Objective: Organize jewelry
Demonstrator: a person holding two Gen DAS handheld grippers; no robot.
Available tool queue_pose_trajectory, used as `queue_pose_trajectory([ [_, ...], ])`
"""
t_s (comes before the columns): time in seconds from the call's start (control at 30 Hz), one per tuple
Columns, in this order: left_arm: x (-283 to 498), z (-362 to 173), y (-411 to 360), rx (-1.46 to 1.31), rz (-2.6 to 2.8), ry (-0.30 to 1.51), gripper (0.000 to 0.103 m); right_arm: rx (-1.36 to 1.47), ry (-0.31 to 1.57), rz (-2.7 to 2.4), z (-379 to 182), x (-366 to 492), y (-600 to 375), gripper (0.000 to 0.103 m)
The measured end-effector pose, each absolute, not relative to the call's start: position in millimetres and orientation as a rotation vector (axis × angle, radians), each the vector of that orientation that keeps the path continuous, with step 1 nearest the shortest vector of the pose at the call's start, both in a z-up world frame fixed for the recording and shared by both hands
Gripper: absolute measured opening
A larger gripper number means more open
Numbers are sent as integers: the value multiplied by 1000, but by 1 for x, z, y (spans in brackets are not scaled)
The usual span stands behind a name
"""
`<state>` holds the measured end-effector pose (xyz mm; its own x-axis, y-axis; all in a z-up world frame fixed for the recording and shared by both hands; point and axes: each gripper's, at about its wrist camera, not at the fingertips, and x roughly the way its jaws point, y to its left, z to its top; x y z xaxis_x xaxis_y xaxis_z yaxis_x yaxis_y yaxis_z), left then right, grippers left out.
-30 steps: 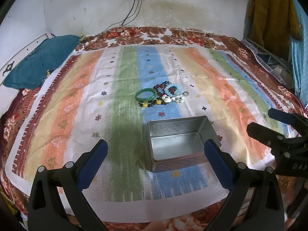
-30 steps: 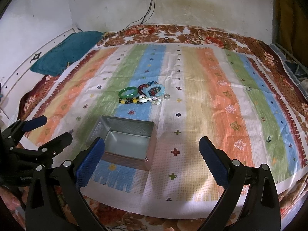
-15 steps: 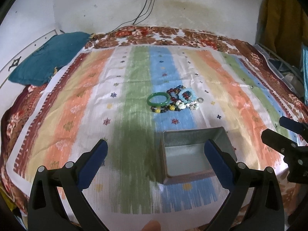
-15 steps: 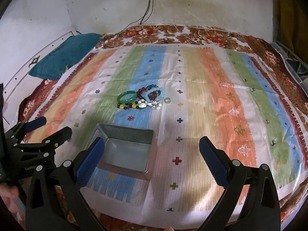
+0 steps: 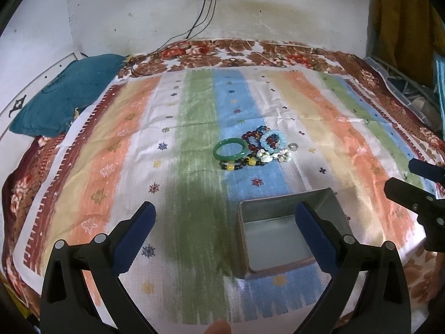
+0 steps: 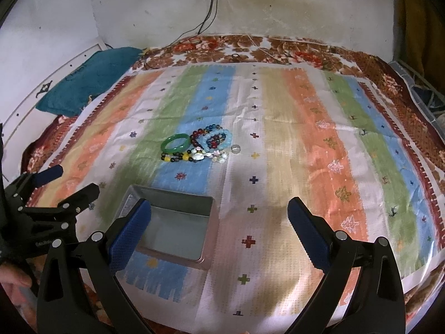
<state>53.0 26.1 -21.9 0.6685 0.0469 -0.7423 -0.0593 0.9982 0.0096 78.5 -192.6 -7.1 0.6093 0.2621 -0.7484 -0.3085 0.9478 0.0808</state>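
left wrist view: the left gripper (image 5: pixel 224 232) is spread wide, holding nothing, above the empty metal tin (image 5: pixel 289 233); the green bangle (image 5: pixel 230 149) and beaded bracelets (image 5: pixel 265 139) lie beyond the tin

right wrist view: the right gripper (image 6: pixel 219 224) gapes empty beside the tin (image 6: pixel 169 222), bangle (image 6: pixel 174 143) beyond it

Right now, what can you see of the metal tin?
The metal tin is a grey, dull-shining rectangular box, open-topped with no lid in sight, upright on the striped cloth. Inside shows only a bare floor and walls. It sits nearer than the jewelry pile, apart from it. Nothing touches it but the cloth.
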Motion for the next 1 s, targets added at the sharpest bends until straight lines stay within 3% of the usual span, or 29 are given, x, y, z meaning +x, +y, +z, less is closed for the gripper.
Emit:
queue_pose_trajectory([
  [1.0, 133, -52, 59, -127, 87, 988, 98, -66, 928, 291, -21, 144, -182, 99],
])
